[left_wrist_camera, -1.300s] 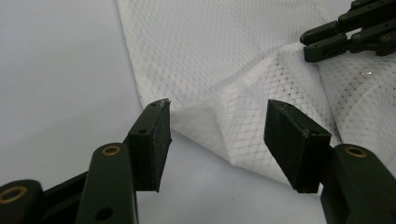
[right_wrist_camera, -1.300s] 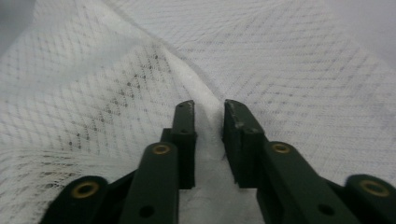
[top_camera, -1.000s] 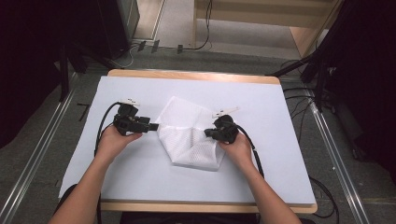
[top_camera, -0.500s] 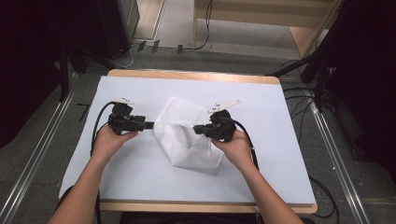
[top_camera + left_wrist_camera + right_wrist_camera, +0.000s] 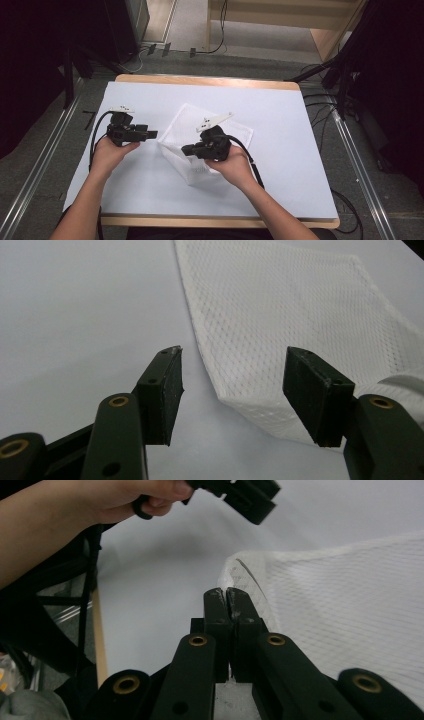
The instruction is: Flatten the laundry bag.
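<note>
- High view: your right hand-held gripper (image 5: 186,149) has dragged the mesh (image 5: 220,131) leftward, folding it further on the desk (image 5: 290,165); your left hand-held gripper (image 5: 152,134) has backed off.
- Left gripper view: jaws released, the mesh's fold (image 5: 260,410) between them.
- Right gripper view: jaws clenched on the mesh's edge (image 5: 245,587).

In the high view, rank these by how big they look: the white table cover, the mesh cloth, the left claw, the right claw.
1. White table cover, by far the largest.
2. Mesh cloth.
3. Left claw and right claw: they look about alike, and the hands hide part of each, so I won't rank them.
</note>
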`<move>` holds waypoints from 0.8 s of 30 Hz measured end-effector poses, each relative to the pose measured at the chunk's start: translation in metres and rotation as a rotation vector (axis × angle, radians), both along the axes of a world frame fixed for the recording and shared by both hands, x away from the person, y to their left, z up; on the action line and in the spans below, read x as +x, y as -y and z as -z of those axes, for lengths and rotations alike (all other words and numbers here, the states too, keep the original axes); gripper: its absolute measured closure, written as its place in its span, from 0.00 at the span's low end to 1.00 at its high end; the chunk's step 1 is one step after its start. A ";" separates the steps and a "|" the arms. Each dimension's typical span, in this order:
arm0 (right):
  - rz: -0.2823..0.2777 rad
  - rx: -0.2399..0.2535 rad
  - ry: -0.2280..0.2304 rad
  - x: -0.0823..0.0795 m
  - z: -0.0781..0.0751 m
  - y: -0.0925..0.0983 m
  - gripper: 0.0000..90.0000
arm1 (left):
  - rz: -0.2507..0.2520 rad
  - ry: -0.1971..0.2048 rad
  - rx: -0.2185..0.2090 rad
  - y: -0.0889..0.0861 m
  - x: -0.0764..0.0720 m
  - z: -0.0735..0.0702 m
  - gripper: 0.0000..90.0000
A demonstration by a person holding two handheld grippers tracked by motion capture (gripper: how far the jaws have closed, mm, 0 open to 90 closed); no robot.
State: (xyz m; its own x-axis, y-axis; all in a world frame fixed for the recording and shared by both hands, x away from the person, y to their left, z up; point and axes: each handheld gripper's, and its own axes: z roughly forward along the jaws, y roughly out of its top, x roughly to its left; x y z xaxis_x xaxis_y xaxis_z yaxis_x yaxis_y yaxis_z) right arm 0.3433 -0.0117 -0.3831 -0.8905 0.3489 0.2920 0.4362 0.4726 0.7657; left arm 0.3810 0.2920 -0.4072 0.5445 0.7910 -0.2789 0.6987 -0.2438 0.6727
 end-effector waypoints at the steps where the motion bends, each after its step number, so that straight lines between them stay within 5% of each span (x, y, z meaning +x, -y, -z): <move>1: -0.008 -0.001 -0.001 -0.002 0.000 -0.003 1.00 | 0.002 -0.001 -0.004 0.000 -0.001 0.000 0.46; 7: -0.051 -0.013 -0.019 -0.007 0.003 -0.013 0.97 | 0.022 -0.008 0.017 0.008 -0.003 0.003 0.46; 13: -0.044 0.015 -0.014 -0.013 -0.009 -0.004 0.81 | 0.052 -0.019 0.027 0.018 -0.003 0.005 0.46; 24: 0.055 0.037 0.028 -0.004 -0.019 0.032 0.82 | 0.101 -0.059 0.065 0.033 0.001 0.017 0.46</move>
State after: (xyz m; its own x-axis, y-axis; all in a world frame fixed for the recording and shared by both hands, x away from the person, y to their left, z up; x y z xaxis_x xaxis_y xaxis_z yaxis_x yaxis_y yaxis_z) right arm 0.3396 -0.0437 -0.3642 -0.8783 0.3869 0.2809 0.4390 0.4197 0.7944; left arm 0.3815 0.2595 -0.4244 0.6062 0.7506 -0.2628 0.7063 -0.3563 0.6117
